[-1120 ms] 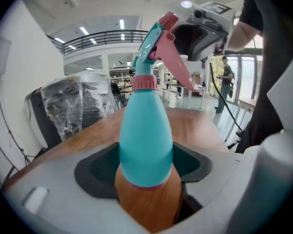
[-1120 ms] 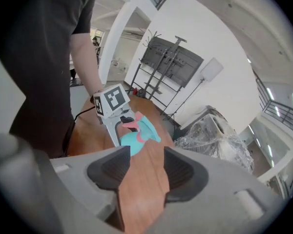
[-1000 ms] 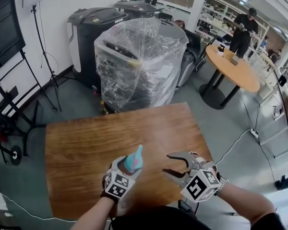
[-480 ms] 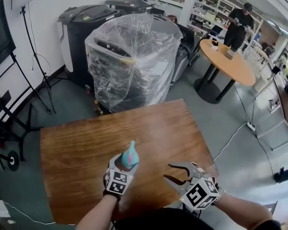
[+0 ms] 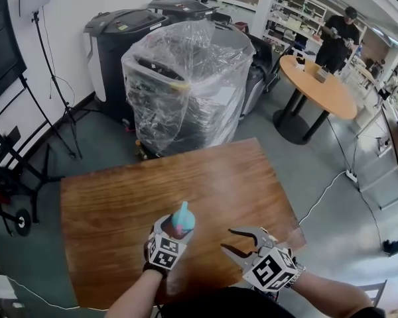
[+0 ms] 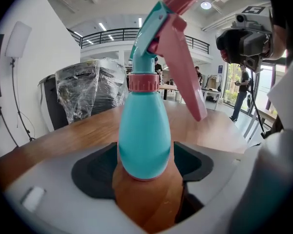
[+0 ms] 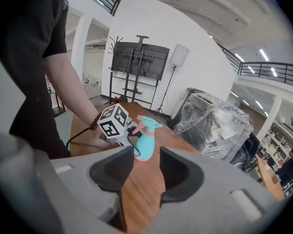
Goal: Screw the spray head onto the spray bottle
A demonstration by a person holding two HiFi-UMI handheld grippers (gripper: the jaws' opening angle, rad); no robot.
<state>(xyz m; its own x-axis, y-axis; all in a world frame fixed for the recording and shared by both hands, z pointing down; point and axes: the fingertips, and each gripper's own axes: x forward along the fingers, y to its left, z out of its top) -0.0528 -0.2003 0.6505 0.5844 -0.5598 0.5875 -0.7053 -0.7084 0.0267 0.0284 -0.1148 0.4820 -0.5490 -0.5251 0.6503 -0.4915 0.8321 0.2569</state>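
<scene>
The left tool [image 5: 174,230], its jaws just opening, stood loose around the upright turquoise plastic spray bottle [image 5: 182,218] with its pink spray head [image 6: 184,62] on the brown wooden desk [image 5: 119,197]. A careless pull-back could topple it. The right tool [image 5: 229,241], just partly closing, stayed apart, empty.

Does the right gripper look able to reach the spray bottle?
Probably yes: only bare table lies between the right gripper, empty jaws just closed partway, and the spray bottle; the left gripper, jaws just opening, flanks its base.
</scene>
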